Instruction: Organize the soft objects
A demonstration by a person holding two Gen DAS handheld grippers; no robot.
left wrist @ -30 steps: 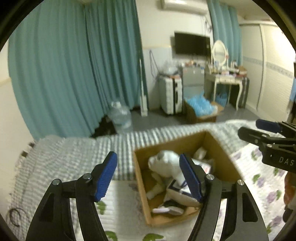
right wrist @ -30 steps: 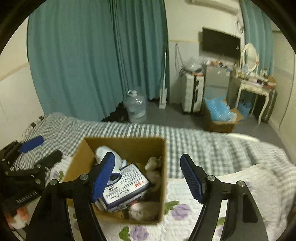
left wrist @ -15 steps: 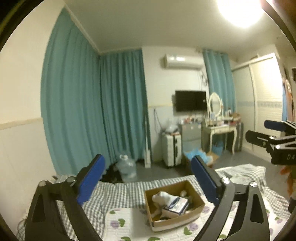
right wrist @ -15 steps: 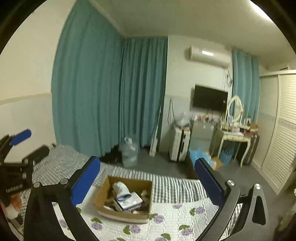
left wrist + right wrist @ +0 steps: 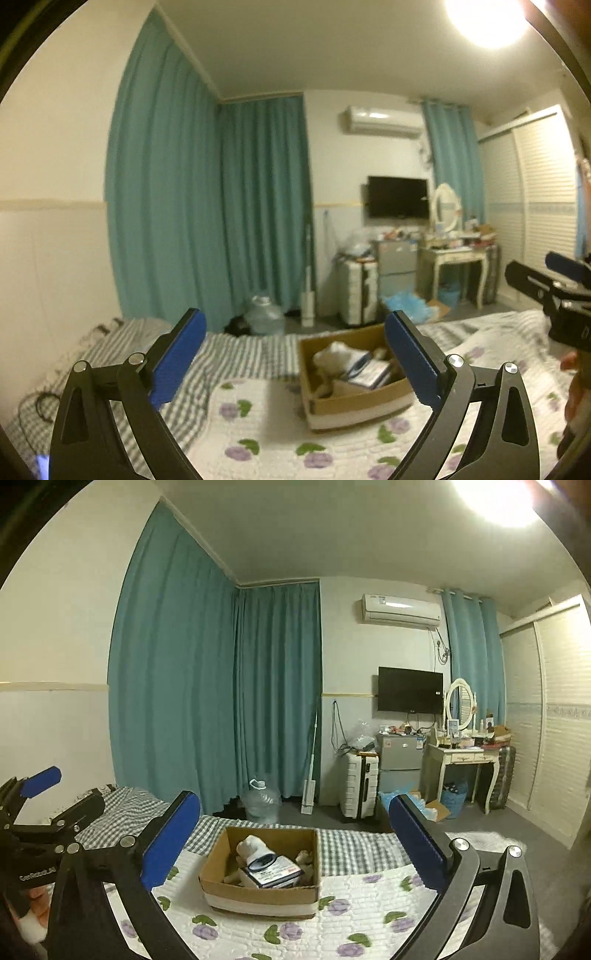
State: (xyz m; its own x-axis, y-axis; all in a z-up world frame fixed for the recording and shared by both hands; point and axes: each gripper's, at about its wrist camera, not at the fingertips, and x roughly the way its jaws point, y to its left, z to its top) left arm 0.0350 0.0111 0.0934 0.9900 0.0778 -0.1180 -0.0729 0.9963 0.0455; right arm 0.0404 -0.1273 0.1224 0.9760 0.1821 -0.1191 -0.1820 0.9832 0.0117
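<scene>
A cardboard box (image 5: 260, 895) sits on the bed's floral quilt (image 5: 332, 923). It holds a white plush toy (image 5: 253, 845), a tissue pack (image 5: 271, 871) and beige soft toys (image 5: 304, 856). The box also shows in the left wrist view (image 5: 354, 400). My left gripper (image 5: 295, 358) is open and empty, held well back from the box. My right gripper (image 5: 295, 840) is open and empty, also well back. The left gripper shows at the left edge of the right wrist view (image 5: 40, 805); the right gripper shows at the right edge of the left wrist view (image 5: 546, 280).
A grey checked blanket (image 5: 343, 845) covers the bed's far side. Beyond it stand teal curtains (image 5: 221, 701), a water jug (image 5: 260, 805), a white suitcase (image 5: 360, 790), a small fridge (image 5: 400, 760), a dressing table (image 5: 465, 760) and a floor box of blue items (image 5: 417, 801).
Both grippers have pulled up and back from the box, which now looks small and far. Both stay open and empty.
</scene>
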